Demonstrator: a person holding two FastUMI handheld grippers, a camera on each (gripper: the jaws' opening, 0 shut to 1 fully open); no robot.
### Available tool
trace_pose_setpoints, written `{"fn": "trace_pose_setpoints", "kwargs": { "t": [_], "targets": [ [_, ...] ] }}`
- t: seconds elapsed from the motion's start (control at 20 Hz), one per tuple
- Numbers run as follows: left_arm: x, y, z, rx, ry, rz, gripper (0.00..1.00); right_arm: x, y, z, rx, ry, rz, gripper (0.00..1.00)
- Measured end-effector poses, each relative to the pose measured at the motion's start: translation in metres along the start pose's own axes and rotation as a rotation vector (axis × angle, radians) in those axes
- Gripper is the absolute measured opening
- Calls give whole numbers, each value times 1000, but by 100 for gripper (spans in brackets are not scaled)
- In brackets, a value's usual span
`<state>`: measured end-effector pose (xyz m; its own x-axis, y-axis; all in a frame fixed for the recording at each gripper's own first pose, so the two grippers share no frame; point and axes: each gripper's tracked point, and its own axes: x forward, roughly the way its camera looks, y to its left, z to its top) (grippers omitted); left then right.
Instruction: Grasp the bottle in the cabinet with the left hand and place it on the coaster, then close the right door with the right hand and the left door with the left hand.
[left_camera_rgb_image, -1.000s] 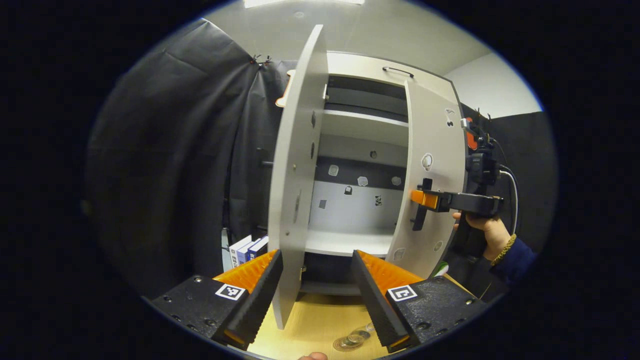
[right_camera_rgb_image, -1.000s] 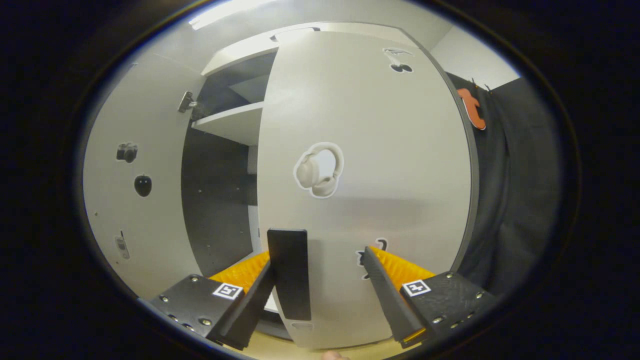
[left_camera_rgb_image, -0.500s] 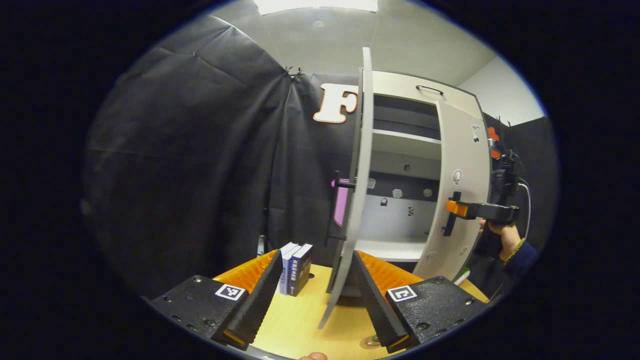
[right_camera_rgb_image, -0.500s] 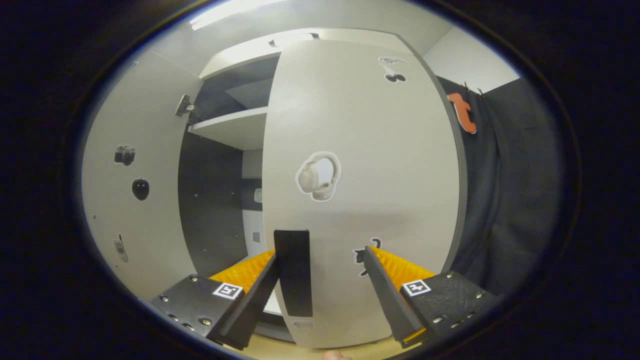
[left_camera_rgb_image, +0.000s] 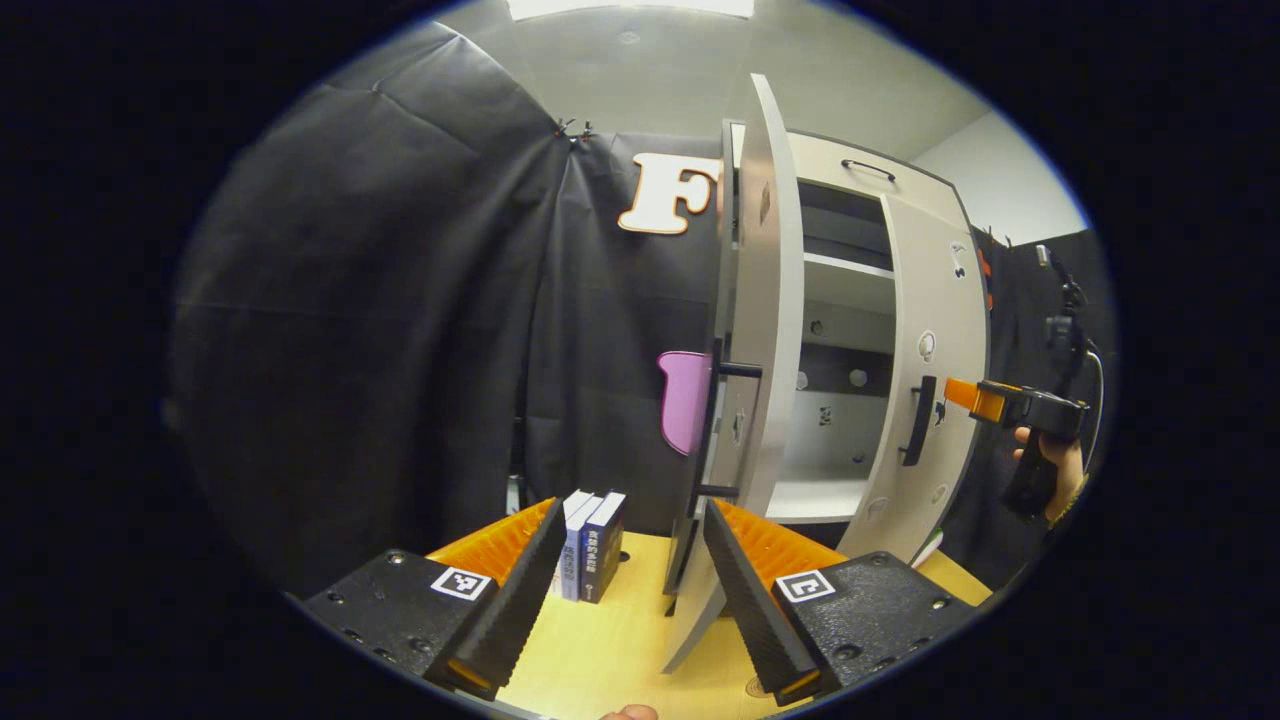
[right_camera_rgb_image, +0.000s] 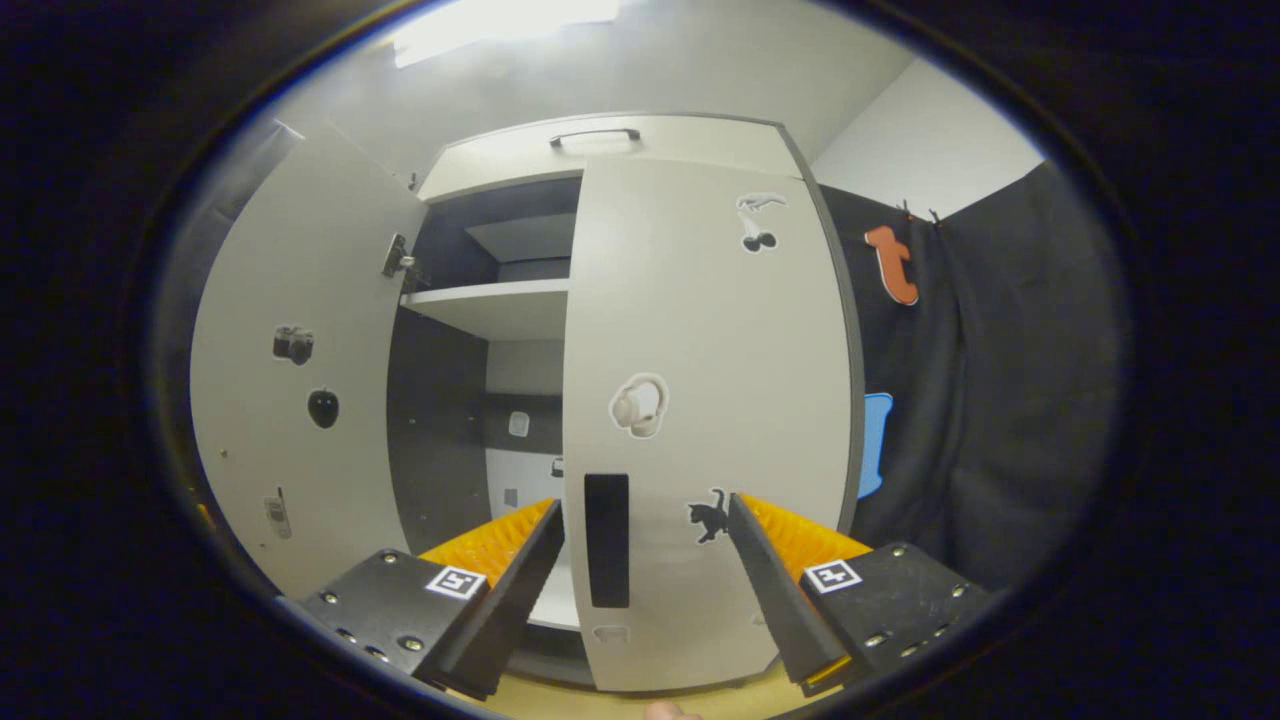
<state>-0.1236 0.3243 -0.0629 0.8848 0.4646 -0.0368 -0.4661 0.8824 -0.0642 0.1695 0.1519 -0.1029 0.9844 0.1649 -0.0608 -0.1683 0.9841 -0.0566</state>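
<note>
Both grippers are held in front of the cabinet with their fingers spread apart and gripping nothing. The right gripper faces the right door, its black handle seen between the fingers but untouched; that door looks nearly shut. The left gripper sits at the outer edge of the left door, which stands wide open. Some books stand on the wooden worktop beside that door. I cannot make out the bottle or coaster.
</note>
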Motion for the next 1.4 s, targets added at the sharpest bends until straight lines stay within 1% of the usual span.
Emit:
{"fn": "trace_pose_setpoints", "kwargs": {
  "t": [0.2, 0.25, 0.3, 0.4, 0.45, 0.5, 0.55, 0.85, 1.0, 1.2, 1.4],
  "targets": [
    [30, -7, -7, 3, 9, -46, 88, -11, -20, -5, -13, 10, -52, 100],
    [35, -10, -6, -5, 6, -63, 88, -14, -24, -8, -18, 16, -64, 97],
    [39, -9, -8, -4, 7, -67, 88, -16, -28, -11, -23, 23, -76, 100],
    [42, -14, -7, -6, 11, -103, 88, -18, -34, -17, -22, 37, -92, 100],
    [42, -18, -7, -17, 18, -121, 87, -19, -36, -20, -18, 43, -97, 97],
    [42, -21, -9, -29, 26, -135, 87, -19, -38, -21, -14, 48, -102, 100],
    [43, -26, -9, -34, 31, -150, 87, -19, -40, -22, -10, 50, -104, 100],
    [46, -69, -12, 14, 25, -242, 87, -23, -52, -20, -17, 47, -109, 100],
    [50, -94, -14, 16, 25, -290, 87, -30, -63, -22, -31, 53, -118, 100],
    [59, -122, -10, 24, 6, -327, 87, -40, -86, -20, -42, 58, -149, 100],
    [68, -152, -11, 10, 8, -380, 87, -51, -110, -19, -43, 66, -188, 100]
  ]
}}
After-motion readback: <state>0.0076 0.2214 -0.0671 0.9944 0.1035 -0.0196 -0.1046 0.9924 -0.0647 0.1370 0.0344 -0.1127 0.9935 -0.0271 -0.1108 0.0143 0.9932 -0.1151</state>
